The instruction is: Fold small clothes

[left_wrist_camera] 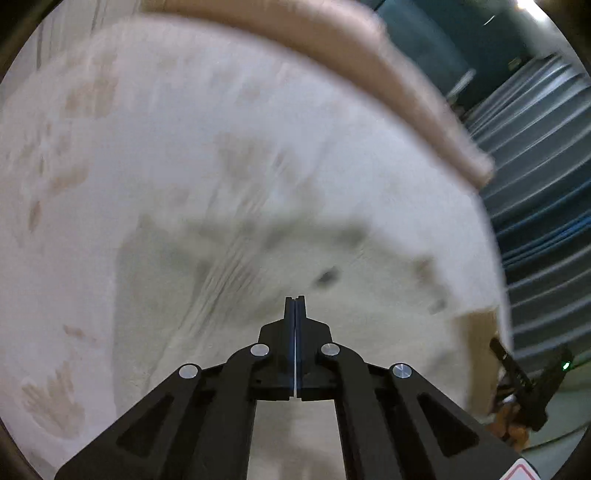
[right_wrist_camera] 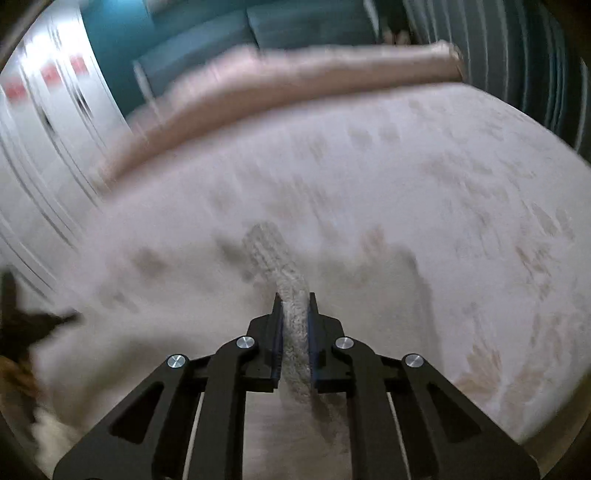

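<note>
Garment: a pale, ribbed knit piece (right_wrist_camera: 291, 295) lies on the bed a little below the middle of the right wrist view, with one rumpled fold rising from about 11 o'clock down into the right claw; in the left wrist view the same cream fabric (left_wrist_camera: 229, 266) spreads flat just ahead of the fingertips, from 9 o'clock across to 3 o'clock; the pictures are smeared, so the kind of garment cannot be told

Right claw: the right claw (right_wrist_camera: 293, 299) is pinching that fold of knit; the cloth fills the narrow gap between the two blue-lined pads

Left claw: the left claw (left_wrist_camera: 295, 301) is pressed together with only a hairline showing between the fingers; no cloth shows between them; its tips hang over the fabric, and whether they touch it cannot be told

Other claw in view: at 4 o'clock in the left wrist view a dark gripper body (left_wrist_camera: 532, 384) with a small green light shows at the bed's edge

Bed: the bed cover (right_wrist_camera: 461, 192) is whitish with faint tan leaf-like prints; broad bare cover runs from 9 o'clock to 1 o'clock in the left wrist view and from 12 to 4 o'clock in the right wrist view

Edges: the far edge is lined by a long pinkish-beige bolster (right_wrist_camera: 295, 77) at 12 o'clock in the right wrist view; the side edge curves down at 3 o'clock in the left wrist view beside a blue-grey striped surface (left_wrist_camera: 535, 206)

Beyond: teal sofa (right_wrist_camera: 229, 33) behind the bolster at 11 to 12 o'clock

Containers: none can be made out
</note>
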The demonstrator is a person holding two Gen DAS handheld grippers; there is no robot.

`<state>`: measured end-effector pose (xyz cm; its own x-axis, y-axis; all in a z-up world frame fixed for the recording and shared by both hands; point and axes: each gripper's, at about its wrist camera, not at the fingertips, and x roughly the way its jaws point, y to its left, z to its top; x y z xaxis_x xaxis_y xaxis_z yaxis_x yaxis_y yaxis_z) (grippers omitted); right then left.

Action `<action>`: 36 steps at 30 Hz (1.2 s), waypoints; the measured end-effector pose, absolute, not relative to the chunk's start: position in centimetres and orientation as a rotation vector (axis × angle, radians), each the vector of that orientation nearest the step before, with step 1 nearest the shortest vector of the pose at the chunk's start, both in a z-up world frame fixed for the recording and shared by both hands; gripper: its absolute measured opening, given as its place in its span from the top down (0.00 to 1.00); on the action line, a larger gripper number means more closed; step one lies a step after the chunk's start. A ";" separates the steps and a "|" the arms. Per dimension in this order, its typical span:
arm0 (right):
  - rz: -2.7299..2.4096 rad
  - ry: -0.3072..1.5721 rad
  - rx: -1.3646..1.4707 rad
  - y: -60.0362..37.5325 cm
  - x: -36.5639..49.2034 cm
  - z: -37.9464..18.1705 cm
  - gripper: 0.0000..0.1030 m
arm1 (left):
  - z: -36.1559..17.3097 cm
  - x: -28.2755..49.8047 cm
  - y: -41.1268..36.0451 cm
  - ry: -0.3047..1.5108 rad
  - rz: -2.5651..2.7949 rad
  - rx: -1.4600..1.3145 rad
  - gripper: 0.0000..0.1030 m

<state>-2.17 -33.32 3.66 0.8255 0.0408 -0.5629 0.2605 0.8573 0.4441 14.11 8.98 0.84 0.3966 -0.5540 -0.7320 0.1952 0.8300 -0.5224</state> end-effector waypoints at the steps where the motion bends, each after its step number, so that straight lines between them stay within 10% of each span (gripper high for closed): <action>1: -0.083 0.514 0.592 -34.3 -3.1 5.5 0.91 | 3.4 13.9 9.7 0.987 -0.497 -0.391 1.00; 9: -0.201 0.704 0.586 -37.1 0.9 0.2 0.90 | 6.0 17.6 9.4 0.991 -0.550 -0.396 0.97; 13: -0.228 0.782 0.594 -36.4 0.7 -3.1 0.89 | 0.7 15.8 9.0 1.144 -0.506 -0.371 0.55; 17: -0.234 0.809 0.616 -36.4 0.4 -4.3 0.87 | -3.0 15.3 9.3 1.208 -0.384 -0.306 0.50; 24: -0.223 0.823 0.606 -36.1 1.0 -4.5 0.87 | -5.0 16.7 8.4 1.206 -0.411 -0.286 0.54; 26: -0.206 0.810 0.599 -35.8 0.9 -4.0 0.88 | -4.6 16.9 7.8 1.200 -0.456 -0.270 0.93; 32: -0.125 0.488 0.672 -37.0 -2.0 2.8 0.90 | 5.7 15.8 8.9 0.911 -0.568 -0.321 0.93; 36: -0.260 0.677 0.554 -38.8 1.9 -0.6 0.90 | 7.9 17.8 8.4 0.833 -0.484 -0.186 0.93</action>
